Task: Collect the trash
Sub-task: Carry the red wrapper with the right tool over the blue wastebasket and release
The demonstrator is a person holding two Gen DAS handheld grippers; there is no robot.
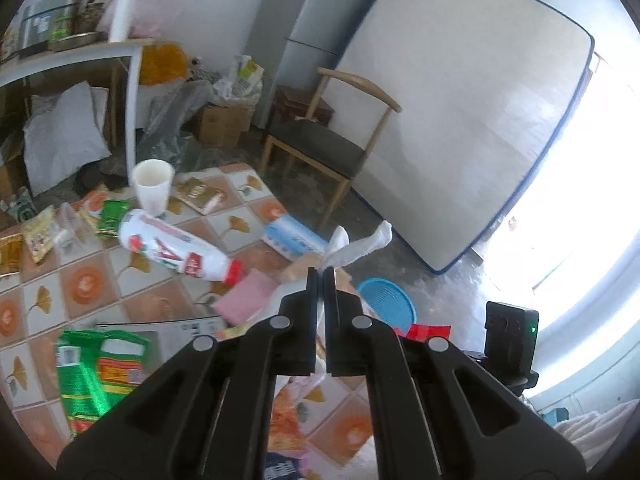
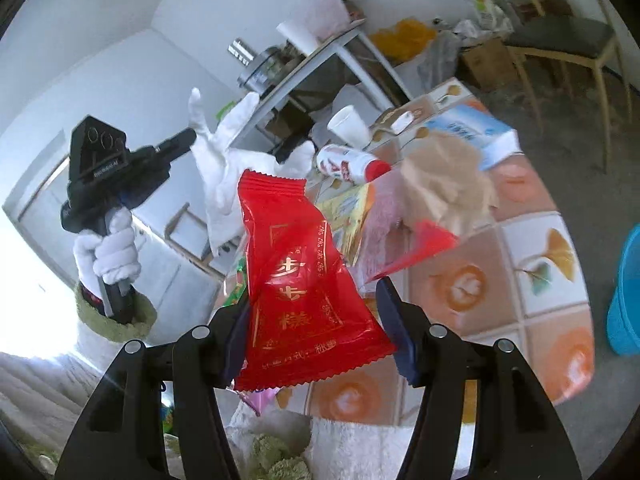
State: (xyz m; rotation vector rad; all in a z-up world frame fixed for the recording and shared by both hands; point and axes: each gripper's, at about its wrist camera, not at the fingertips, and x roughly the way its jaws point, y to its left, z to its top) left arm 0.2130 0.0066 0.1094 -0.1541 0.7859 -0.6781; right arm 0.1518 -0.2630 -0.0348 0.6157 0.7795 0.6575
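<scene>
The left gripper (image 1: 320,270) has its two black fingers (image 1: 311,280) pressed tight together, and they pinch a white cloth glove (image 1: 356,246) that flops up toward 1 o'clock past the tips. In the right wrist view the same glove (image 2: 224,160) hangs off that gripper, which a gloved hand (image 2: 110,256) holds by its handle at 9 o'clock. The right gripper (image 2: 316,300) has its jaws about half wide, and they hold a big red snack wrapper (image 2: 296,280) that stands up between the blue pads (image 2: 394,332); the wrapper fills the gap, so I think it is squeezed from both sides. Farther out, the tiled table (image 1: 80,280) is full of other trash: a white bottle with a red cap (image 1: 176,250) lying on its side, a paper cup (image 1: 152,188) standing behind it at 11 o'clock, a green packet (image 1: 92,376) at 8 o'clock and a blue tissue pack (image 1: 294,236) near the edge. A blue basin (image 1: 386,304) sits on the floor at 3 o'clock, just past the table. To do this well, I would keep both grips firm, carry the light things slowly so they do not slip, and let go only right over the bin. I cannot tell if the basin is that bin.
</scene>
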